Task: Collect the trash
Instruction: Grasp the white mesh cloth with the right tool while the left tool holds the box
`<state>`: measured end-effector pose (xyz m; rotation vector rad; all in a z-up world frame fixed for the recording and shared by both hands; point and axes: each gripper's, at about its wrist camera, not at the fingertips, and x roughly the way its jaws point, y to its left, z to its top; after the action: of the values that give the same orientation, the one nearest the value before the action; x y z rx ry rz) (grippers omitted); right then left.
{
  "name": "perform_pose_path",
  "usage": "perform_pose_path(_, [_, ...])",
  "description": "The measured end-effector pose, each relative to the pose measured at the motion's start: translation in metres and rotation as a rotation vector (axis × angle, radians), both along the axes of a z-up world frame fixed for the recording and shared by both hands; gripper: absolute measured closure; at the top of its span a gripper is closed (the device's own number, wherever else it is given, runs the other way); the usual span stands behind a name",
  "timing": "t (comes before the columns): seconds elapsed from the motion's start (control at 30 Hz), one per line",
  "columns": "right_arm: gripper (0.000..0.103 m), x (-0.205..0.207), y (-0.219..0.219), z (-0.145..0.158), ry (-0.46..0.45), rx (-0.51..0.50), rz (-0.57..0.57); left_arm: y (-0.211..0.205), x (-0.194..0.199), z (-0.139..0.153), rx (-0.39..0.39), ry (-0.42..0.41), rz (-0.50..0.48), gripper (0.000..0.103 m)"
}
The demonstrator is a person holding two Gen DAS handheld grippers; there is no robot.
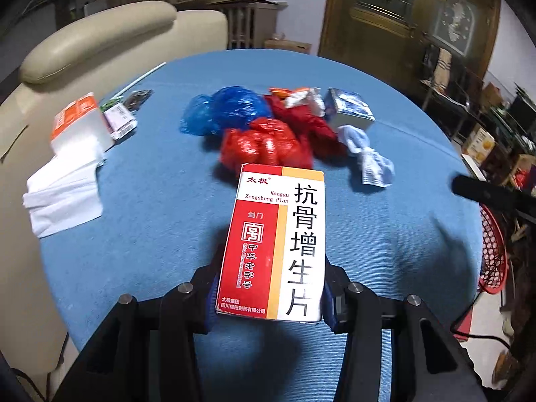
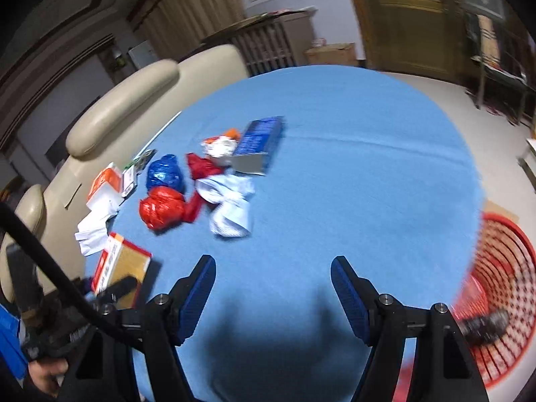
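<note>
Left wrist view shows the left gripper (image 1: 271,301) clenched on a red, white and yellow cardboard medicine box (image 1: 274,244), its blue pads pressing both long sides while the box hangs above the blue cloth-covered round table (image 1: 150,217). Beyond it lies the pile not yet collected: 1 crumpled blue plastic bag (image 1: 227,109), 1 crumpled red plastic bag (image 1: 264,147), a red wrapper (image 1: 301,117) with white and orange scraps, a blue-and-silver carton (image 1: 350,109) and a knotted white-and-blue plastic bag (image 1: 365,154). Toward the beige sofa (image 1: 100,33) sit an orange-and-white tissue pack (image 1: 78,122), loose white tissues (image 1: 63,194) and a small purple-and-white packet (image 1: 120,120); whether those count as trash I cannot tell.

Right wrist view shows the right gripper (image 2: 273,298) released, jaws wide with nothing between them, above bare cloth near the table's edge. A red plastic mesh basket (image 2: 502,268) stands on the floor just beside the table, with something dark and something red inside, too blurred to identify.

Judging from this, the job is in its early part: 1 box is in hand and probably bound for the basket, while at least 5 pieces are left on the table.
</note>
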<state>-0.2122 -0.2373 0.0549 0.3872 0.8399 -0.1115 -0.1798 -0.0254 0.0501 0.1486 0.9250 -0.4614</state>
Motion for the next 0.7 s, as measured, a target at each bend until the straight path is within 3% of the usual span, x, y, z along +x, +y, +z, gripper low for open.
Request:
perform_pose_path(0.2, [0.028,0.076,0.02,-0.021,0.052,0.006,0.083,0.009,0.005,-0.005,0.006,0.016,0.053,0.054])
perform_pose_path(0.43, [0.029,0.119,0.027,-0.047,0.122,-0.031,0.093,0.012,0.017,-0.011,0.006,0.045,0.103,0.05])
perform_pose_path(0.47, [0.032,0.122,0.027,-0.049,0.128,-0.032,0.092,0.012,0.018,-0.012,0.0,0.053,0.109,0.043])
perform_pose_path(0.53, [0.052,0.125,0.027,-0.05,0.127,-0.055,0.096,0.01,0.021,-0.014,-0.015,0.061,0.11,0.039])
perform_pose_path(0.57, [0.067,0.126,0.026,-0.05,0.131,-0.059,0.096,0.009,0.022,-0.015,-0.014,0.063,0.111,0.039])
perform_pose_path(0.63, [0.07,0.125,0.021,-0.051,0.132,-0.024,0.094,0.005,0.022,-0.017,-0.007,0.056,0.109,0.039])
perform_pose_path(0.7, [0.07,0.12,0.018,-0.049,0.124,-0.022,0.084,0.001,0.021,-0.019,0.005,0.049,0.101,0.055])
